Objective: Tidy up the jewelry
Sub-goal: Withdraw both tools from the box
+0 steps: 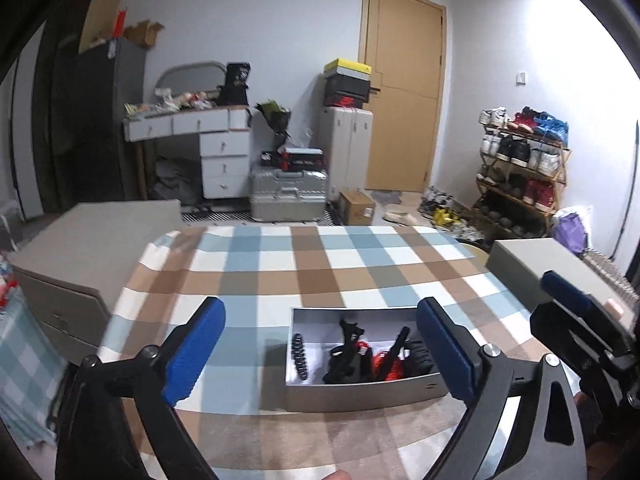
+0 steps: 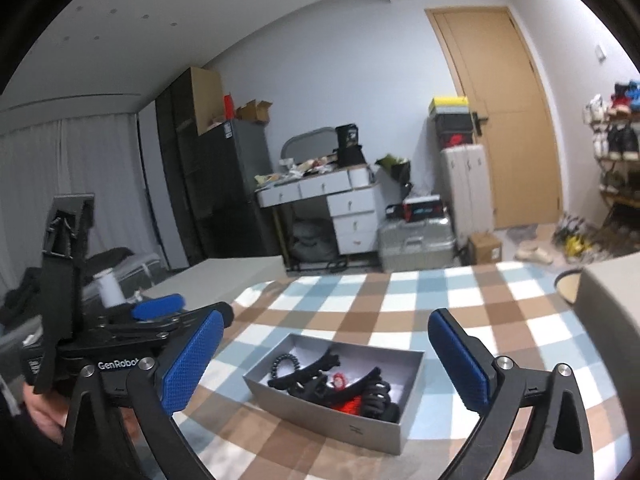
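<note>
A grey open box sits on the checked tablecloth; it also shows in the right wrist view. Inside lie a black beaded bracelet, black hair claws and a red item. In the right wrist view the box holds a black coil band, black claws and a red piece. My left gripper is open and empty, above the box's near side. My right gripper is open and empty over the box; it shows at the right of the left wrist view.
A grey box lid or case lies at the table's right edge, seen large in the right wrist view. A beige cabinet stands left of the table. A round dish rim shows by the grey case.
</note>
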